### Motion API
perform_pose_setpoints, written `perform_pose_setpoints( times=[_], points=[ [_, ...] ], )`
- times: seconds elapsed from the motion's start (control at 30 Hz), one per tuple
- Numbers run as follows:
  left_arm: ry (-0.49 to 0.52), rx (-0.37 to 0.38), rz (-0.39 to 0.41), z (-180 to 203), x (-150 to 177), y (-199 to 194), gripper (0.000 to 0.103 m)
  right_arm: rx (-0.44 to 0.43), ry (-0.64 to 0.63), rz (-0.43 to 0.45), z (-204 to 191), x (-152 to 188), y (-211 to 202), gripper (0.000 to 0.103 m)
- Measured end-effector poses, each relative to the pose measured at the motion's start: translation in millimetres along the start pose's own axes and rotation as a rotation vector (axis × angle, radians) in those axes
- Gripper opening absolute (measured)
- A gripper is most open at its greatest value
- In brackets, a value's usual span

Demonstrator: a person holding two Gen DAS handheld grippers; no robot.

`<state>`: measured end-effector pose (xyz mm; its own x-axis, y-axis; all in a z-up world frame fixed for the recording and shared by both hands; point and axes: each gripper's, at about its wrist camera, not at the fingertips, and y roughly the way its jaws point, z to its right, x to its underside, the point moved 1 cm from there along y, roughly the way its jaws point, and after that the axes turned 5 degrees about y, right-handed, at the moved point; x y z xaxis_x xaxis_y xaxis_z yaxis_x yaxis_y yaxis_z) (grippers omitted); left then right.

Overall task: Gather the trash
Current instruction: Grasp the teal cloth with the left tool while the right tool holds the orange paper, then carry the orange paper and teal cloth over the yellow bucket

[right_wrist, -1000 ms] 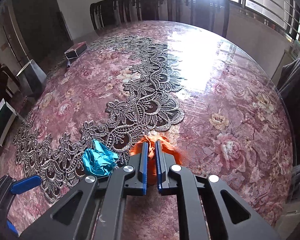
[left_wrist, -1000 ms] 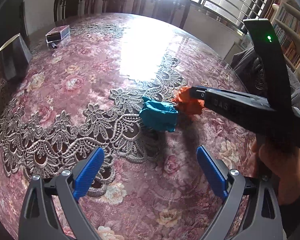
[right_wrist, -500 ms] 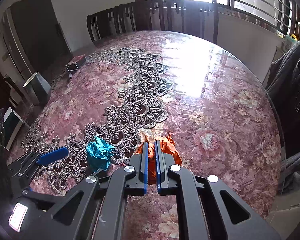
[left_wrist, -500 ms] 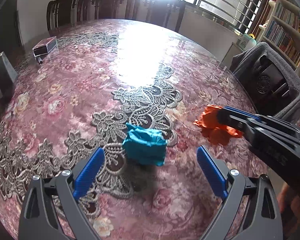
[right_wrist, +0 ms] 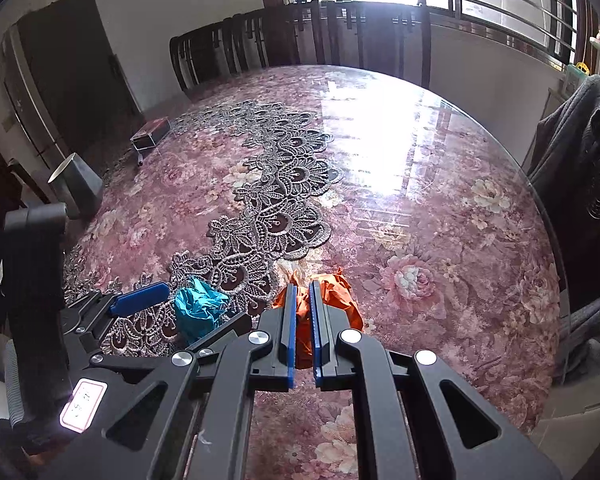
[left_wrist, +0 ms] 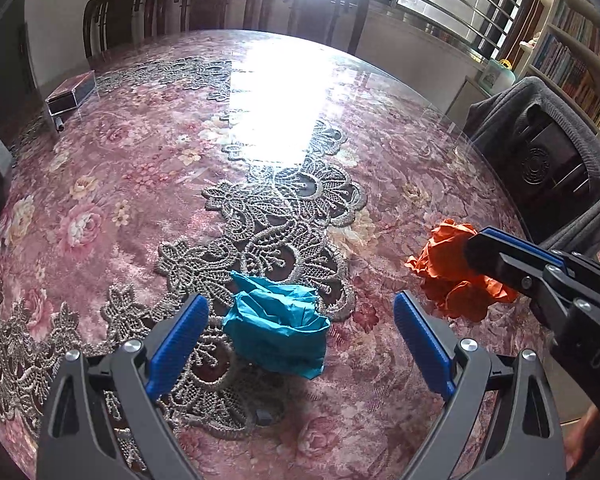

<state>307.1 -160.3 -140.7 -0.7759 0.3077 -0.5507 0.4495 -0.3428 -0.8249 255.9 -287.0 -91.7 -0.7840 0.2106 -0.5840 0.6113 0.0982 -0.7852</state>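
Right gripper clamps the crumpled orange paper wad; left gripper gapes, probably straddling the crumpled teal paper wad. I lower before squeezing.

Crumpled teal paper wad lies between the left gripper's spread fingers; crumpled orange paper wad crowds its right.
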Motion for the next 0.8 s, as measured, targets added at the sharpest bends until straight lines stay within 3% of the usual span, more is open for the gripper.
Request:
perform_pose_setpoints(
  times=[0.1, 0.17, 0.2, 0.43, 0.8],
  points=[
    [0.001, 0.019, -0.012, 0, -2, 4, 0.077, -0.001, 0.004, 0.004, 0, -1, -1, 0.007],
    [0.002, 0.026, -0.037, 0, -3, 9, 0.056, -0.004, 0.007, 0.003, 1, -1, -1, 0.007],
    [-0.001, 0.031, -0.048, -1, -3, 12, 0.051, -0.004, 0.007, 0.003, 0, -1, -2, 0.007],
    [0.0, 0.057, -0.044, 0, -2, 12, 0.044, -0.005, 0.009, -0.002, -1, 2, -3, 0.007],
    [0.023, 0.098, -0.017, 6, 12, -19, 0.044, -0.016, 0.019, 0.014, -4, 13, -22, 0.007]
  ],
)
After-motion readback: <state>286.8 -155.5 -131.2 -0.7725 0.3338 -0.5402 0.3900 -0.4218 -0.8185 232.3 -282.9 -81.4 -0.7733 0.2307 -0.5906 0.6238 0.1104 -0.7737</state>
